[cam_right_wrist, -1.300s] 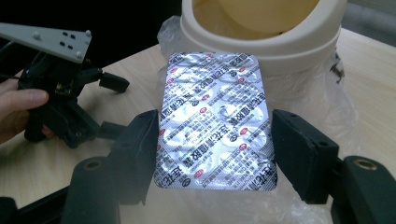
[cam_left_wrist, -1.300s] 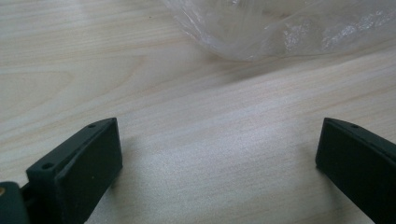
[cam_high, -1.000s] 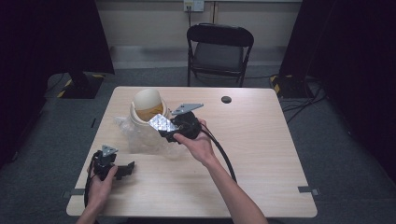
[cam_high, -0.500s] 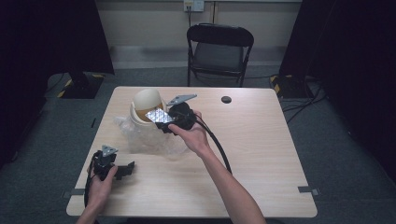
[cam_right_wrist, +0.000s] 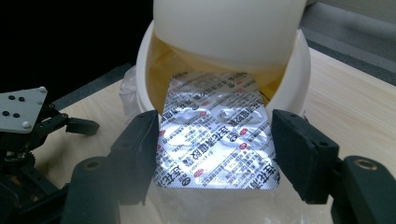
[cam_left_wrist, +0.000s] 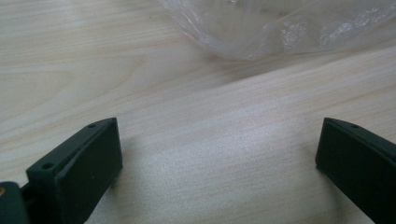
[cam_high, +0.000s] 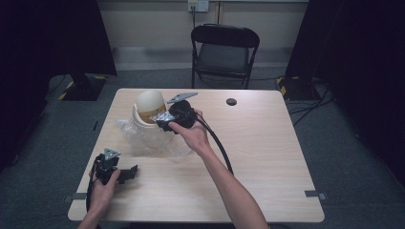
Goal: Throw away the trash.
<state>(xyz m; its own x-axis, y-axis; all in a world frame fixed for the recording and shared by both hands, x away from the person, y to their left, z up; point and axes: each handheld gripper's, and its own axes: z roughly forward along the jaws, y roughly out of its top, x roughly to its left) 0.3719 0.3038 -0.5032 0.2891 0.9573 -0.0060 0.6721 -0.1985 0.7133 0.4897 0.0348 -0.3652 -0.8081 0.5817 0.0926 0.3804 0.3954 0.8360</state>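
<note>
- Right gripper [cam_right_wrist: 212,154] is clamped on a foil pill sheet [cam_right_wrist: 217,140], one jaw on each long edge; sheet lies flat between the pads.
- Sheet's long axis runs straight ahead, in line with the jaws. Its far end already pokes into the mouth of the small cream bin [cam_right_wrist: 224,56], under the tilted swing lid.
- In the high view the right gripper [cam_high: 165,121] sits just right of the bin [cam_high: 149,107], at the far-left part of the table [cam_high: 267,157], sheet pointing left into the opening.
- Key relation: the bin mouth is dead ahead of the sheet, along its length. Judgement: the next move is a straight push along that axis, then let go; any sideways drift would likely catch a corner on the rim or lid.
- Clear plastic bag [cam_high: 153,140] lies crumpled under and near the bin, just below the sheet; it could snag the near end.
- Left gripper [cam_high: 125,172] rests at the near-left of the table, jaws wide apart, nothing between them; its own view shows bare wood with the bag's edge [cam_left_wrist: 280,28] beyond.
- Right hand is clearly the nearer one to the bin; left is well apart from it.
</note>
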